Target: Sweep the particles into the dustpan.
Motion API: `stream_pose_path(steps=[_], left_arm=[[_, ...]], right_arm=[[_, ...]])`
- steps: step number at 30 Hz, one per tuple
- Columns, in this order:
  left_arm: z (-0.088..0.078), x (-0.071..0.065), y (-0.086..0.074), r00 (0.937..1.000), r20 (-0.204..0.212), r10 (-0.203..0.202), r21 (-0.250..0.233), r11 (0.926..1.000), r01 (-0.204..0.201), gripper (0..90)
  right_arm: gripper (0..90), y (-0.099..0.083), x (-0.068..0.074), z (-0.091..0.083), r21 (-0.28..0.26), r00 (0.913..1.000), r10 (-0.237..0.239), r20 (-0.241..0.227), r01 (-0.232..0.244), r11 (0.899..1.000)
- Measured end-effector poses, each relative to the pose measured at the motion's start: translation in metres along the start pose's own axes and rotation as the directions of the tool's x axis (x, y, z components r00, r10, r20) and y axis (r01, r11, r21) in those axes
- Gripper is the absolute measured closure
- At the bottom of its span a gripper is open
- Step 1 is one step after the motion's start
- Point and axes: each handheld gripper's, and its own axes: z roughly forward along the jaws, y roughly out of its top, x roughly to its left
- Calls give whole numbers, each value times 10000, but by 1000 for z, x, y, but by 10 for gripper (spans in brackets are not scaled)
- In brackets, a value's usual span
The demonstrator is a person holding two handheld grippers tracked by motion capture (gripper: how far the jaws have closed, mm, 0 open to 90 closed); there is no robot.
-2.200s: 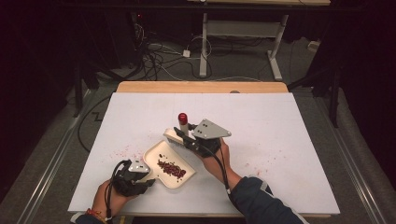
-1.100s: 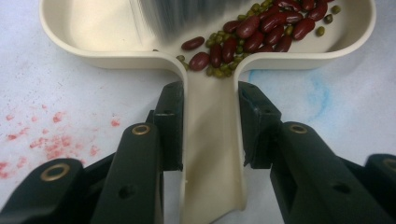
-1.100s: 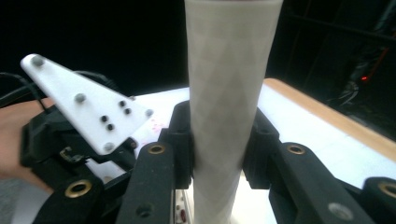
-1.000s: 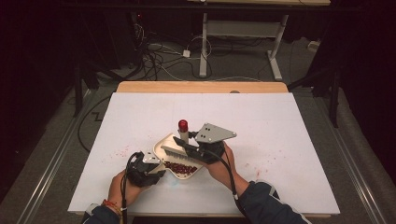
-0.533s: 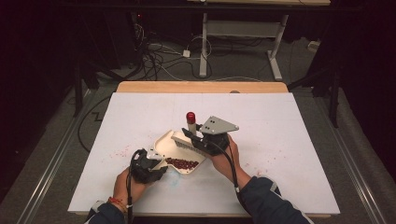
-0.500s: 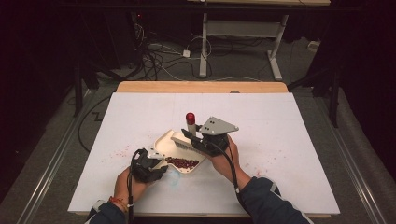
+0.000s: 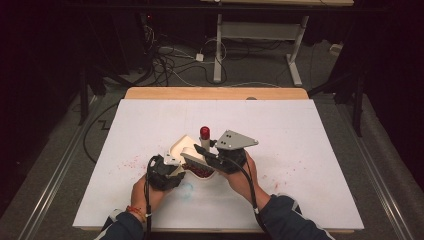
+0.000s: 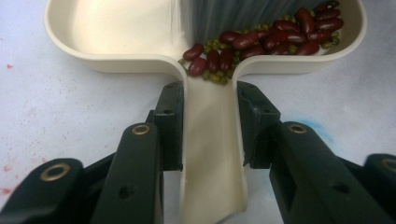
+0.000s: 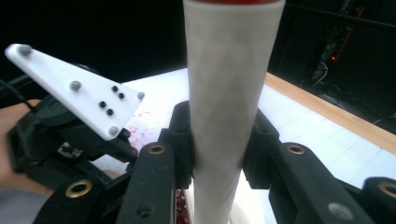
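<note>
A cream dustpan (image 7: 181, 146) is tilted over the white table, its far edge raised. My left gripper (image 7: 167, 171) is shut on the dustpan's handle (image 8: 212, 140), one jaw on each side. Red kidney beans and small green beans (image 8: 254, 39) lie heaped at the pan's near wall by the handle mouth. Grey brush bristles (image 8: 233, 14) stand in the pan behind them. My right gripper (image 7: 212, 157) is shut on the brush's white handle (image 9: 229, 93), which stands nearly upright and ends in a red tip (image 7: 205, 132).
The white table sheet (image 7: 300, 140) carries red specks (image 7: 127, 162) at the left and a faint blue stain (image 7: 185, 190) near the front edge. A wooden strip (image 7: 215, 93) runs along the far edge. The other gripper's grey plate (image 9: 70, 95) sits to the left.
My left gripper moved right and closed on the dustpan handle. The pan tipped up at its far side, the beans gathered near the handle, and the brush stood more upright.
</note>
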Motion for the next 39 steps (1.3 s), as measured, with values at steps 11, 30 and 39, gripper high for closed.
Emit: stream_pose_path(steps=[11, 30, 39], left_arm=[[-2, 4, -2, 9997, 149, 202, -75, 9998, -201, 634], [-9, -13, -10, 9921, 622, 1086, -89, 9941, -1083, 633], [-4, -28, -8, 9889, 734, 1290, -103, 9916, -1286, 633]], right_arm=[[698, 5, -16, -23, -403, 9997, 221, 75, -218, 9990], [698, 7, -26, -34, -509, 9982, 46, 601, -15, 9987], [698, -4, -1, -10, -136, 9999, -171, 21, 171, 9998]])
